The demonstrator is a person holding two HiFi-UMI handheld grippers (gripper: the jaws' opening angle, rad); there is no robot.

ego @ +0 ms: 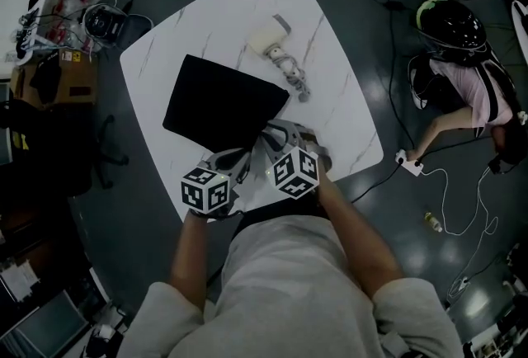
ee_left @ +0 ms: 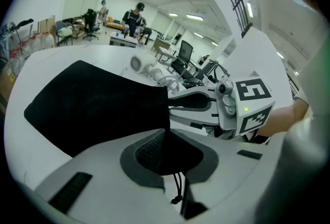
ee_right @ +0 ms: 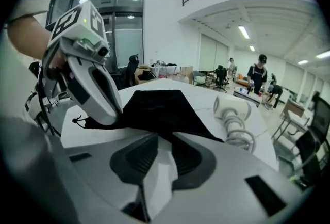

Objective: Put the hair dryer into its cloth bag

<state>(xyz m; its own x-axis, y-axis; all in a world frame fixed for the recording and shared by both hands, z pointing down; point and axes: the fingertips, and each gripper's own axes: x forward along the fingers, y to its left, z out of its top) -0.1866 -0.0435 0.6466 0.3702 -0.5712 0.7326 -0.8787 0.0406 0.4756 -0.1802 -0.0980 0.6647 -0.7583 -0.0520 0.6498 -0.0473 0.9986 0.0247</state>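
The black cloth bag (ego: pixel 221 105) lies flat on the white marble-veined worktop (ego: pixel 340 119), from the middle to the near edge, with its mouth corner toward the person. The left claw (ee_left: pixel 165 135) is pinched shut on that corner, and a thin black drawstring (ee_left: pixel 178 187) dangles just below its pads. The right claw (ee_right: pixel 165 134) stands partly open and holds nothing. Bare worktop shows between its jaws, and the bag's edge lies right at their tips.

The cream hair dryer (ego: pixel 268 38) rests toward the far edge with its coiled grey cord (ego: pixel 294 76) running back toward the bag. It is clear of the cloth and well apart from both claws.

The step in hand looks like spreading the mouth.

- **Right claw:** it should probably close on the opposite lip only. If it catches both layers, the bag stays sealed.
- **Entry:** the lower jaw could slide along the worktop under just the top layer of cloth.
- **Left claw:** it likely needs to keep its pinch and lift slightly, so the two lips part.
- **Drawstring:** it is best kept slack and out of the opening.
- **Direction:** pulling the lips apart sideways, rather than toward the near edge, should stop the light cloth from dragging across the smooth surface.
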